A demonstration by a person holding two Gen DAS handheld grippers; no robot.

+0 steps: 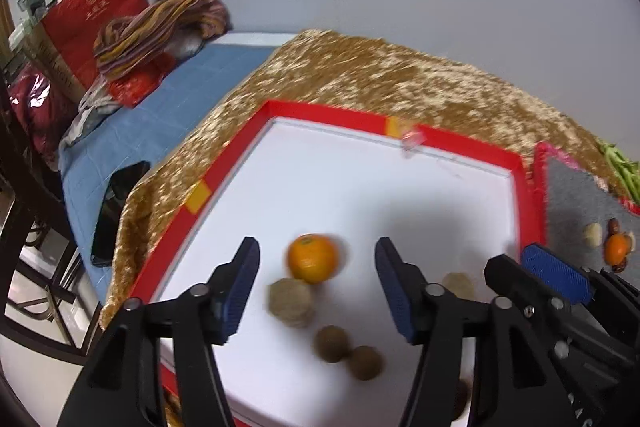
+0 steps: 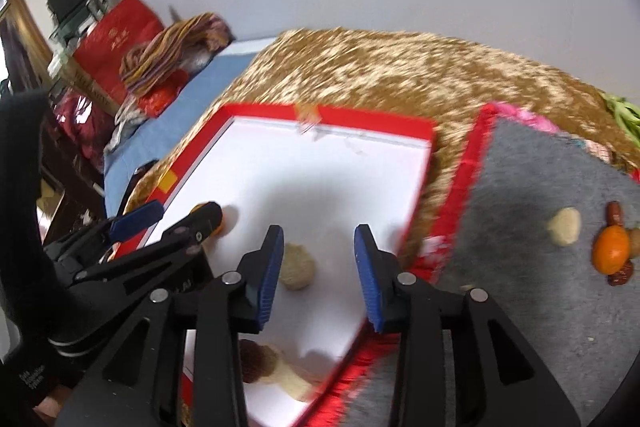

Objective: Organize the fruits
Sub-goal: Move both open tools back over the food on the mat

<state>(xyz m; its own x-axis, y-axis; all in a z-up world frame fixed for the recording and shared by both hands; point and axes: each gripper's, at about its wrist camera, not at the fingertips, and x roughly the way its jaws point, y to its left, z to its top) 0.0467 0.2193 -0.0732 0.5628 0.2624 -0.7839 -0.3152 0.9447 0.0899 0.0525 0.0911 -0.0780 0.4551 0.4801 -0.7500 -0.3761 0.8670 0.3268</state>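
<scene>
A white tray with a red rim (image 1: 332,111) (image 2: 360,117) lies on a golden cloth. In it, an orange (image 1: 312,258) rests below and between the fingers of my open left gripper (image 1: 317,243), next to a beige walnut-like ball (image 1: 290,301) and two brown round fruits (image 1: 331,343). My right gripper (image 2: 319,233) hovers open over the tray's right part, just above another beige ball (image 2: 296,267). Each gripper shows in the other's view: the right gripper (image 1: 520,263) and the left gripper (image 2: 176,213). On the grey mat (image 2: 540,187) lie a second orange (image 2: 610,250), a beige ball (image 2: 564,226) and red dates (image 2: 615,213).
The golden cloth (image 1: 380,67) covers the table, which ends at the left over a blue sheet (image 1: 180,99). A black phone (image 1: 116,211), a red bag (image 1: 92,15) and a striped cloth bundle (image 1: 160,27) sit at the left. Green beans (image 2: 624,115) lie at the far right.
</scene>
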